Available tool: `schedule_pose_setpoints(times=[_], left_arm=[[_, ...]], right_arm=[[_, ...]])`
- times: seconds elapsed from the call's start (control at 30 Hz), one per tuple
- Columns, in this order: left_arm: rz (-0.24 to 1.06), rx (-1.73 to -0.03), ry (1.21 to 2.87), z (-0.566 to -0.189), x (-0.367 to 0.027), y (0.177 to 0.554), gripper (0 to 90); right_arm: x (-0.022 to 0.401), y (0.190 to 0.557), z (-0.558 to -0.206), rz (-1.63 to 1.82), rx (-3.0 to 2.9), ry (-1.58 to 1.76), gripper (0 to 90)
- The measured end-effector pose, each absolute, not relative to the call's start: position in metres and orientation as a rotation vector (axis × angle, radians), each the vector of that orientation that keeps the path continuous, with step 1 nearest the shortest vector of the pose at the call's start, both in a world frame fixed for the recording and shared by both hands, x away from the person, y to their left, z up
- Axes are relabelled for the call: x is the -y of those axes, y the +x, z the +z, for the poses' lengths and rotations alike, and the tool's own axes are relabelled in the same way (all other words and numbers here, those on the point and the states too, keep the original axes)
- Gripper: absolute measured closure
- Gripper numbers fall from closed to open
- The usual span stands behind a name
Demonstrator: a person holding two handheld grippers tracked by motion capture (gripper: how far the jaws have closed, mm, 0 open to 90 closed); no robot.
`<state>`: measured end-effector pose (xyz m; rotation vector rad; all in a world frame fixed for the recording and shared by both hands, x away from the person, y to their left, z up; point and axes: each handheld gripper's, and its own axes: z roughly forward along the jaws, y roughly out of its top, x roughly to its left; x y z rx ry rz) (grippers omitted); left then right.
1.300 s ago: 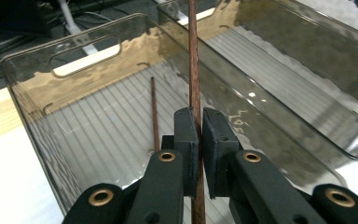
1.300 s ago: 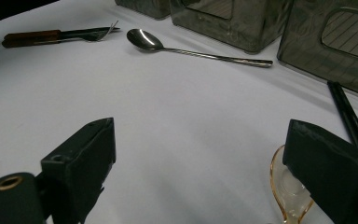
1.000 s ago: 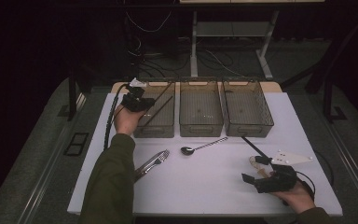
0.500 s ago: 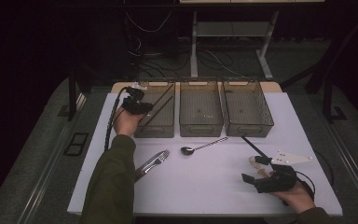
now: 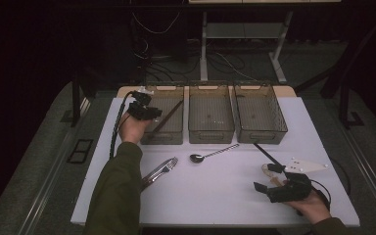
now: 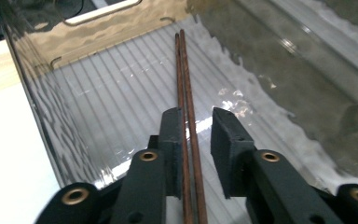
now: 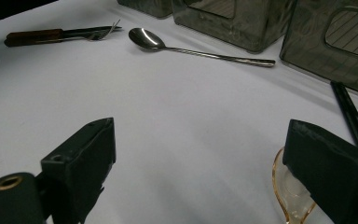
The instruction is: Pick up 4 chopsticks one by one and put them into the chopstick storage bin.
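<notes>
Though dim in the high view, left gripper [image 5: 144,110] over the left bin [image 5: 174,88] near the table's far left corner, brown chopsticks [image 5: 166,118] slanting inside. Closer, in the left gripper view: chopsticks [image 6: 185,84] between the pads, against the left pad [image 6: 172,135], clear of the right; jaws just been opening, grip loosened. Lower ends cut off by the frame. Right gripper [image 5: 279,185] near the front right corner, jaws wide, nothing held; amber spoon [image 7: 291,191] half hidden behind its right jaw.
</notes>
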<state>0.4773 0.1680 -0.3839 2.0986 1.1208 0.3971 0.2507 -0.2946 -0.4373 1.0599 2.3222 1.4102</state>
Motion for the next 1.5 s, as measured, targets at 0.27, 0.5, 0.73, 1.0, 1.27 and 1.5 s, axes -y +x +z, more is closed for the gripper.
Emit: schedule_pose_setpoints(times=[0.27, 0.5, 0.73, 1.0, 1.27, 1.5], left_arm=[[0.392, -1.037, 2.068, -0.37, -0.168, 0.467, 60.9], [0.382, -0.97, 2.039, -0.361, -0.167, 0.447, 51.3], [0.335, -0.932, 1.992, -0.364, -0.174, 0.418, 44.5], [0.322, -0.888, 2.002, -0.377, -0.179, 0.382, 36.8], [0.314, -0.852, 1.982, -0.391, -0.182, 0.344, 27.2], [0.319, -0.81, 1.996, -0.404, -0.179, 0.311, 13.9]], right_arm=[[0.294, 0.251, -0.437, 1.406, -2.322, 1.06, 9.6], [0.294, 0.25, -0.437, 1.408, -2.321, 1.057, 9.6], [0.294, 0.251, -0.437, 1.417, -2.329, 1.063, 9.6], [0.295, 0.251, -0.437, 1.424, -2.318, 1.076, 9.6], [0.296, 0.252, -0.437, 1.426, -2.31, 1.08, 9.6], [0.296, 0.251, -0.437, 1.424, -2.314, 1.074, 9.6]])
